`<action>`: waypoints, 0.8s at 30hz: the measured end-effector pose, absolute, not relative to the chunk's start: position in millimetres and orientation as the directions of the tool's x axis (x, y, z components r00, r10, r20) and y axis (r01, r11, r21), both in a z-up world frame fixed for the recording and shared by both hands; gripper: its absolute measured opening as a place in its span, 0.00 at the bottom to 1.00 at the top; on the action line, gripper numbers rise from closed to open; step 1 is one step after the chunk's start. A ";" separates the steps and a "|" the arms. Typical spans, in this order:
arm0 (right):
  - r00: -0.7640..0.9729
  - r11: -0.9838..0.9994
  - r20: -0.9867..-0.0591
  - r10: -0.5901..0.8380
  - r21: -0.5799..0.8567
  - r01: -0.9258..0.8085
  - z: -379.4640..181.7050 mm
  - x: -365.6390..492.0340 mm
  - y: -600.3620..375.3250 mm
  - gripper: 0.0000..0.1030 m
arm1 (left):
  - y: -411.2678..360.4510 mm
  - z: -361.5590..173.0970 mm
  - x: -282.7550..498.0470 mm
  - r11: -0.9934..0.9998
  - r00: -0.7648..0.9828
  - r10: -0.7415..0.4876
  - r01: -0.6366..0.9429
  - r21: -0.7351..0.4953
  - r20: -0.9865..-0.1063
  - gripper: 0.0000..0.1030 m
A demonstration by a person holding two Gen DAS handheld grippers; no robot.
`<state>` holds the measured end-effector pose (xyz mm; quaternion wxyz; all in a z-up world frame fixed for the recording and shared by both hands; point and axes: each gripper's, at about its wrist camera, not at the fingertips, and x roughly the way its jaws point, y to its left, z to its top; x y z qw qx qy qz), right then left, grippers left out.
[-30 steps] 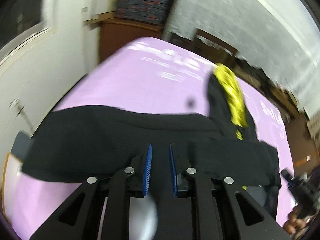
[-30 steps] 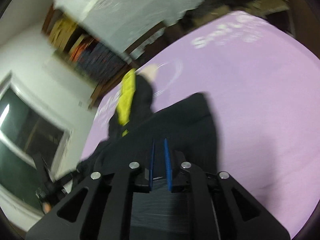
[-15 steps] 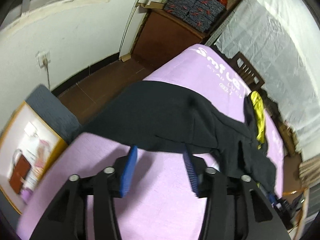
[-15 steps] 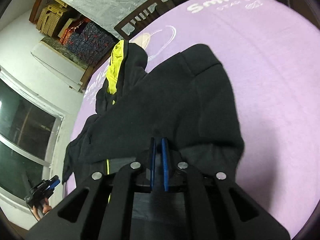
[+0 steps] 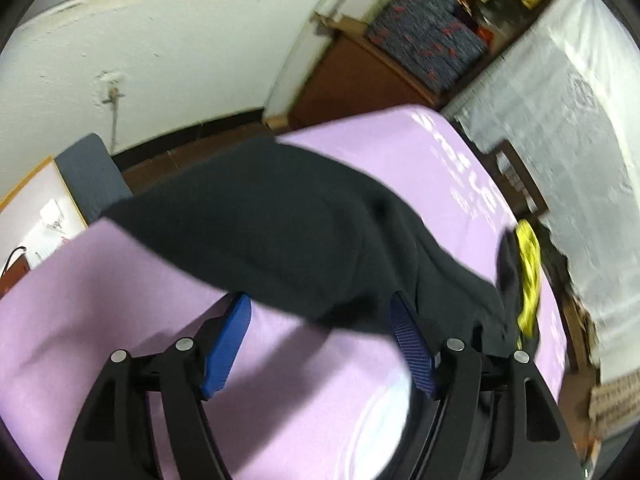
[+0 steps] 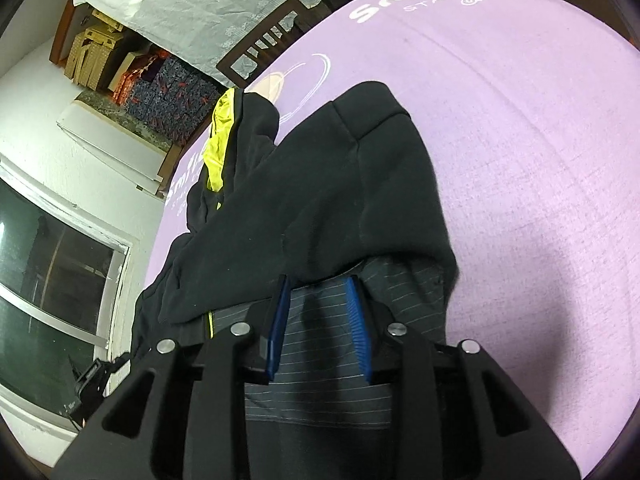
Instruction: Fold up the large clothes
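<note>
Two tools have just let go of the black garment [image 6: 320,184], and both are opening as you read this. A second ago each tool was clenched on a fold of the dark cloth; now the left tool [image 5: 320,312] stands released with its blue pads wide apart, and only bare purple sheet shows between them, the near edge of the garment lying just beyond the tips. Your right tool [image 6: 318,288] is parting more slowly: its pads stand a small way apart over a grey pinstriped lining [image 6: 320,344] at the garment's hem, and they do not appear to press on it, though the cloth sits directly under them.

The garment lies spread on the bed [image 6: 540,160], a purple sheet with white lettering, with a black flap folded over its body and a yellow-lined part [image 6: 220,136] bunched at the far end. One side of it hangs over the bed's edge in the left view.

The release suggests that one fold has been laid down and set. The job looks only partly done: the far bunched end and the overhanging side seem to want gathering in next
</note>
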<state>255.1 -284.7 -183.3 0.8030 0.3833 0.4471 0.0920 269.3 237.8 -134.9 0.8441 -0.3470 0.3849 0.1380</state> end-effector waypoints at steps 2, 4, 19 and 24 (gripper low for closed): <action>0.586 0.688 -0.646 0.489 0.699 0.197 -182.8 254.7 -284.9 0.29 | 249.6 -133.2 264.9 0.683 0.682 0.022 -0.544 -0.487 -0.731 0.68; 0.589 0.683 -0.644 0.489 0.702 0.200 -183.4 254.8 -286.9 0.29 | 260.5 -130.3 257.6 0.652 0.710 0.034 -0.550 -0.522 -0.704 0.60; 0.588 0.677 -0.640 0.494 0.708 0.202 -184.4 254.6 -287.8 0.29 | 296.4 -127.4 242.0 0.648 0.730 -0.069 -0.486 -0.587 -0.680 0.27; 0.586 0.673 -0.639 0.498 0.711 0.203 -185.9 254.8 -288.8 0.29 | 329.2 -126.9 213.3 0.613 0.720 -0.027 -0.536 -0.581 -0.693 0.55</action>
